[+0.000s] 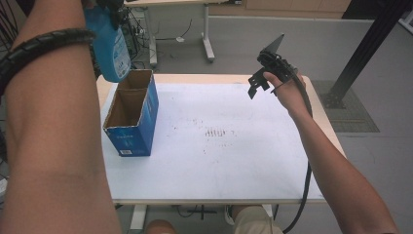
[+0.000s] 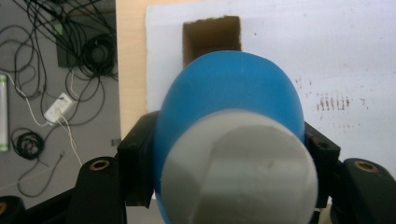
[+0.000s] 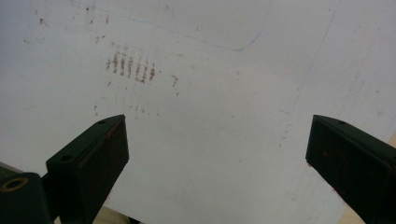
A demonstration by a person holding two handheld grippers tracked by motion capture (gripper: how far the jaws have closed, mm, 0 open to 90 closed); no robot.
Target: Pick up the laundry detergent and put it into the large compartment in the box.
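Upright, the blue bottle (image 1: pixel 113 48) hangs above the carton (image 1: pixel 130 114).

A grey floor (image 1: pixel 272 48) ran beyond the surface (image 1: pixel 234 161), whose white sheet carried faint brown marks (image 1: pixel 214 132) over a pale wooden edge. Behind stood a second table on white legs (image 1: pixel 208 46), cables (image 1: pixel 139 34) trailing under it. A black metal post (image 1: pixel 370 44) slanted to a base on a dark mat (image 1: pixel 350 112). More black cables (image 2: pixel 65 51) and a white adapter (image 2: pixel 58 106) lay tangled on the floor.
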